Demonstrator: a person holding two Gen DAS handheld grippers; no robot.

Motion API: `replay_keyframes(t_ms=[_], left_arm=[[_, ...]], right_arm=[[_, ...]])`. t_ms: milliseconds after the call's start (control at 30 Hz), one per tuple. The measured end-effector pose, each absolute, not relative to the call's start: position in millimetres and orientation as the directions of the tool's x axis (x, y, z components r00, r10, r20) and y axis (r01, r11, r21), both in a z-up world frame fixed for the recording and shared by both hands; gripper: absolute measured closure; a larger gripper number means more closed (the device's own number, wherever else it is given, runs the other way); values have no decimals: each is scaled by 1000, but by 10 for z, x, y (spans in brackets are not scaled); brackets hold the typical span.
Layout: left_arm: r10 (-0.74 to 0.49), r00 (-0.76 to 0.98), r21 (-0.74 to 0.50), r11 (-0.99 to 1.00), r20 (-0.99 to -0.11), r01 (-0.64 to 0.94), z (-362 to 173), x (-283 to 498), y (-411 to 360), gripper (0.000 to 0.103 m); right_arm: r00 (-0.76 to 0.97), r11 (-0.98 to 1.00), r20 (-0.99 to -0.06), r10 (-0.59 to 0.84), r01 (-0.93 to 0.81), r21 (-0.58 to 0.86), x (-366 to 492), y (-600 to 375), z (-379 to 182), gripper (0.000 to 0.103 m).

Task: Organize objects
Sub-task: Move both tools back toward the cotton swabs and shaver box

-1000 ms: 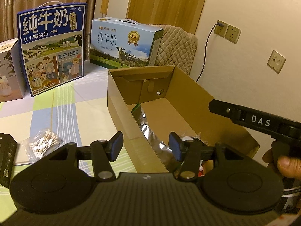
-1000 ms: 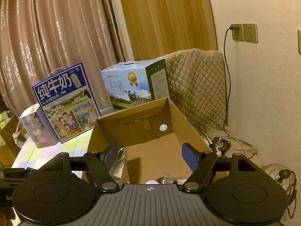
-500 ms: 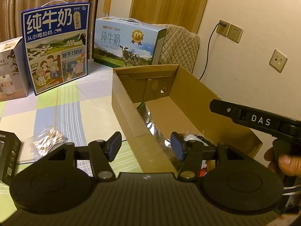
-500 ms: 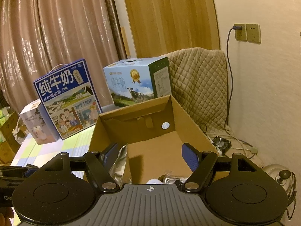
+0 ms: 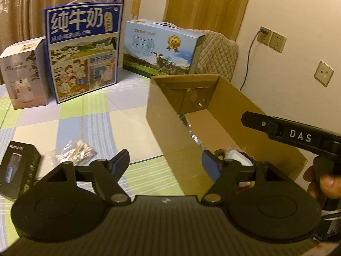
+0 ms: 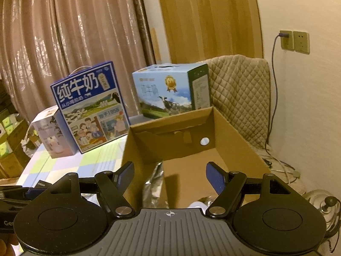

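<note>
An open cardboard box point(image 5: 170, 132) point(image 6: 232, 128) stands on the checked tablecloth, with a silver foil bag point(image 6: 152, 183) and a small white item point(image 5: 237, 156) inside. My left gripper point(image 5: 165, 163) hovers open and empty over the box's near left corner. My right gripper point(image 6: 169, 175) hangs open and empty above the box's near end; its black body point(image 5: 298, 135) shows in the left wrist view. Left of the box lie a clear bag of cotton swabs point(image 5: 76, 151) and a black shaver box point(image 5: 15, 168).
At the table's far side stand a tall blue milk carton point(image 5: 83, 51), a light blue milk case point(image 5: 162, 49) and a white appliance box point(image 5: 23, 72). A quilted chair back point(image 6: 238, 98) sits behind. The wall is close on the right, with sockets point(image 6: 295, 41) and a cable.
Both grippers have risen and drawn back a little from the box. The left view has swung left, so the swab bag and shaver box show more fully. Both stay open.
</note>
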State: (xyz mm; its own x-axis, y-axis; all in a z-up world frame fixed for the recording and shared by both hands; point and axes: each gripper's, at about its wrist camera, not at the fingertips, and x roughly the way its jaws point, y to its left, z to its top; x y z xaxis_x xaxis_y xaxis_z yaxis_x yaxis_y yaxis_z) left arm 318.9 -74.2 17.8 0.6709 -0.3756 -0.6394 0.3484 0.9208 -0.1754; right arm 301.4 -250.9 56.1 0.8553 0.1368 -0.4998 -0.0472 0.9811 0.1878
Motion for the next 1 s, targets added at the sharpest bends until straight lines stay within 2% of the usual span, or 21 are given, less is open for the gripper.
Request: replay_keyframes(t_ms=[700, 833, 1000], left_arm=[[-282, 717, -164, 959, -637, 232, 177, 3102, 101, 15], [-221, 743, -133, 975, -632, 177, 203, 3098, 380, 8], [-125, 758, -108, 992, -640, 73, 184, 3116, 812, 4]], right_arm=[[830, 968, -500, 249, -201, 148, 3066, -1679, 538, 31], [817, 961, -506, 277, -229, 156, 3080, -1530, 518, 31], [799, 949, -511, 317, -270, 166, 3100, -1348, 504, 31]])
